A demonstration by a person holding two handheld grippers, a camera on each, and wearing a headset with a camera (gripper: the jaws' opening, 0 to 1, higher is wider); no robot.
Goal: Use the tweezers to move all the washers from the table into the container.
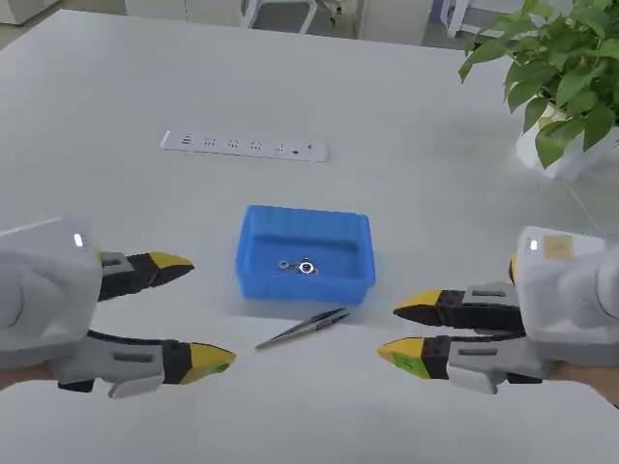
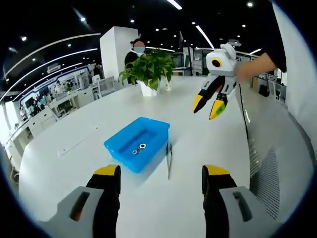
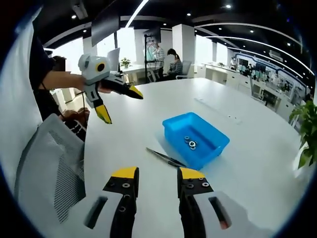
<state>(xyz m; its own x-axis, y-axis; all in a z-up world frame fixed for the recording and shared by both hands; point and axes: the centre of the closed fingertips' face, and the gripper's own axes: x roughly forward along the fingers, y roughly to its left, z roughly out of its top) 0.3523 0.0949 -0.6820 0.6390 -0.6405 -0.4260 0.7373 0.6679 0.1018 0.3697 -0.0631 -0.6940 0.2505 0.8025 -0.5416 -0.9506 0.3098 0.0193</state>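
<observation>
The washers [image 1: 298, 266] in the container [image 1: 261, 286] are too small to count.

Open-plan office: desk rows [image 3: 257, 72] far beyond right gripper [image 3: 157, 173], strip ceiling lights [image 3: 138, 10] overhead, mesh chair [image 3: 49, 163] to its left, potted plant [image 2: 148, 69] ahead of left gripper [image 2: 162, 171].

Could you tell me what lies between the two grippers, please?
In the head view, slim metal tweezers lie on the white table between the left gripper and right gripper.
</observation>
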